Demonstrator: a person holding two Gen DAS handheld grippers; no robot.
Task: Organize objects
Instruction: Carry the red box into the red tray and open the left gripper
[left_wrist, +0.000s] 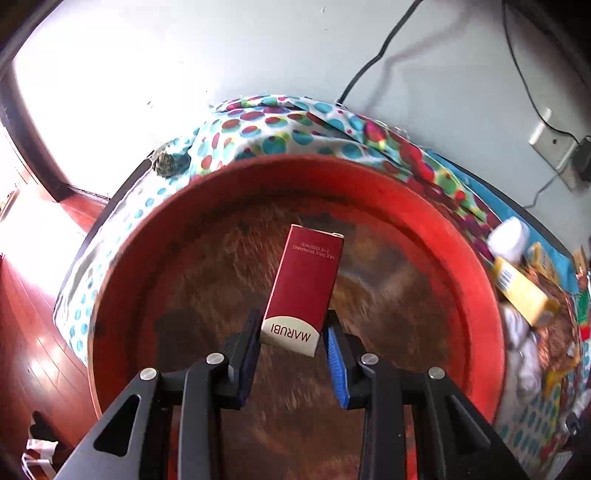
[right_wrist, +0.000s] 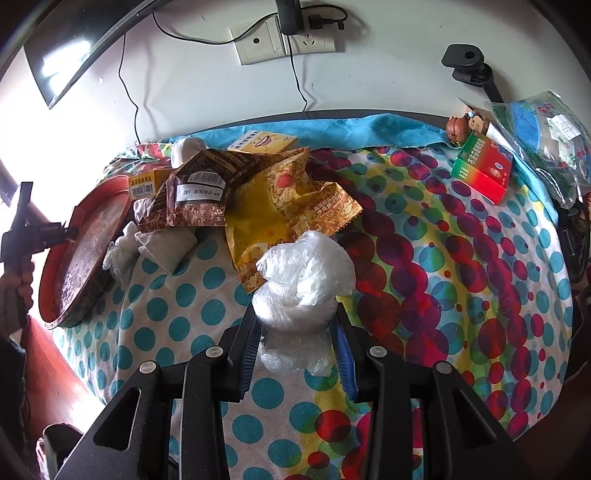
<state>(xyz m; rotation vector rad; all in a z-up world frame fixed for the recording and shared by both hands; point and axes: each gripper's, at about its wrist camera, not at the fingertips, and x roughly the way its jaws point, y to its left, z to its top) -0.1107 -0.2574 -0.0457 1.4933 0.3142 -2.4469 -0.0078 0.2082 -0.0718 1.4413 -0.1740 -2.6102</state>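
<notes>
The left gripper (left_wrist: 291, 332) holds a dark red box (left_wrist: 304, 288) between its fingers, above the round red tray (left_wrist: 424, 221) at the spotted cloth's (right_wrist: 424, 258) left edge. The right gripper (right_wrist: 295, 332) clamps a clear plastic bag (right_wrist: 303, 280) resting on the cloth, just beside snack packets (right_wrist: 280, 192).

Box (left_wrist: 303, 291) above the tray (left_wrist: 476, 295), packets (right_wrist: 199, 192) right of it
</notes>
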